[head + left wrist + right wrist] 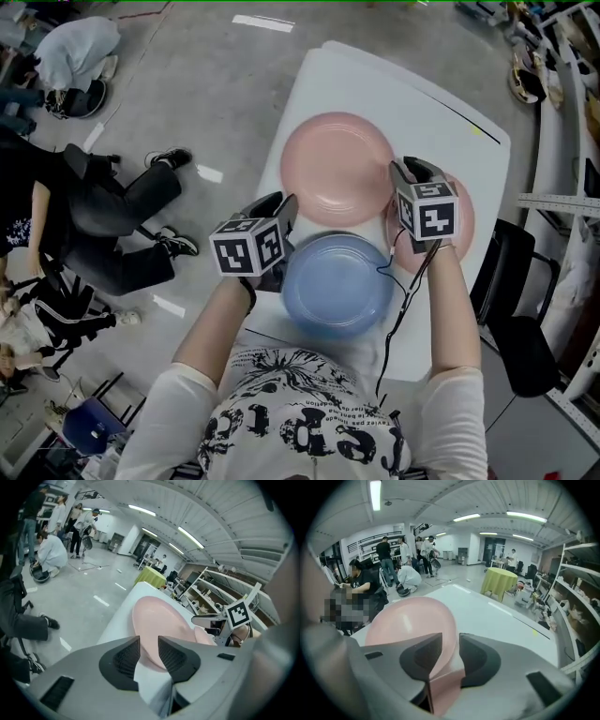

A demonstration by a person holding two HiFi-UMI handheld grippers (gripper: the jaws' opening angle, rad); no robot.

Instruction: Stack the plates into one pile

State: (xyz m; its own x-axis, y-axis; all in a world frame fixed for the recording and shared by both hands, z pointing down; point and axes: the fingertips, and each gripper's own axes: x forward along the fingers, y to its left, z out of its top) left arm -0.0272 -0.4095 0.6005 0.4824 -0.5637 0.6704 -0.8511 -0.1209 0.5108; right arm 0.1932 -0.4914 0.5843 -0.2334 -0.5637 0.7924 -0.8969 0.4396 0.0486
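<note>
Left of the blue plate [337, 286], can see the left gripper [279, 206] gaping empty, right gripper [414, 171] opposite, gaping over a pink plate [465, 225].

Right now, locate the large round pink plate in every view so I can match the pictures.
Head view: the large round pink plate lies at upper centre, at the far side of the table.
Left gripper view: centre, just beyond the left tool.
Right gripper view: left of centre, beyond the right tool.
Shared landmark: the white table under the plate.
</note>
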